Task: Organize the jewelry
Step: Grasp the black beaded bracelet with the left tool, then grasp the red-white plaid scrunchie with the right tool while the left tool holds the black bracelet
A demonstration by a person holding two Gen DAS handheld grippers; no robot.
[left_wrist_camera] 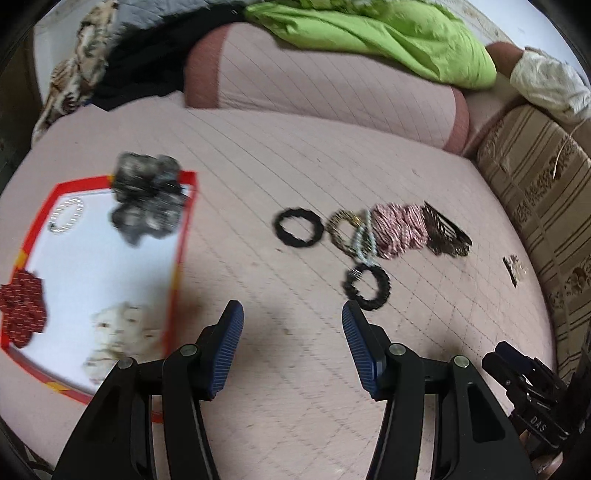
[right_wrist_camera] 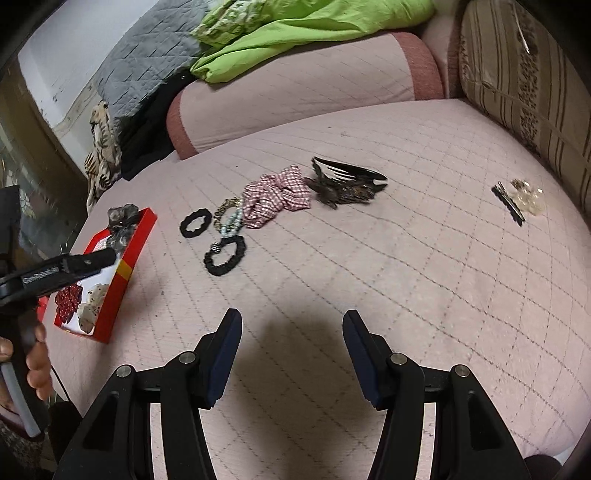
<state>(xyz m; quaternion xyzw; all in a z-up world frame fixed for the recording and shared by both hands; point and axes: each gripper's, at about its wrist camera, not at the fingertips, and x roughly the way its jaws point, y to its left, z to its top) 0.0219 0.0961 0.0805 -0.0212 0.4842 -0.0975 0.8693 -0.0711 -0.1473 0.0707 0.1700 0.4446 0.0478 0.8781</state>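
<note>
A red-rimmed box [left_wrist_camera: 186,221] [right_wrist_camera: 122,273] lies on the pink quilted bed at the left. It holds a grey scrunchie [left_wrist_camera: 147,201], a bead bracelet [left_wrist_camera: 66,215], a red scrunchie [left_wrist_camera: 23,312] and a white scrunchie [left_wrist_camera: 118,338]. Loose on the bed lie two black hair ties [left_wrist_camera: 297,226] [left_wrist_camera: 367,286], a gold ring and pale beads [left_wrist_camera: 351,230], a pink checked scrunchie [left_wrist_camera: 399,229] [right_wrist_camera: 277,195], a dark hair claw [left_wrist_camera: 445,230] [right_wrist_camera: 347,182] and a clip with clear pieces [right_wrist_camera: 517,199]. My left gripper [left_wrist_camera: 291,317] is open and empty beside the box. My right gripper [right_wrist_camera: 291,326] is open and empty.
A pink bolster [left_wrist_camera: 325,88] lies behind the jewelry with a green cloth [left_wrist_camera: 388,33] on it. A striped brown cushion [left_wrist_camera: 535,192] bounds the bed on the right. Grey and black fabrics [right_wrist_camera: 147,66] are piled at the far left.
</note>
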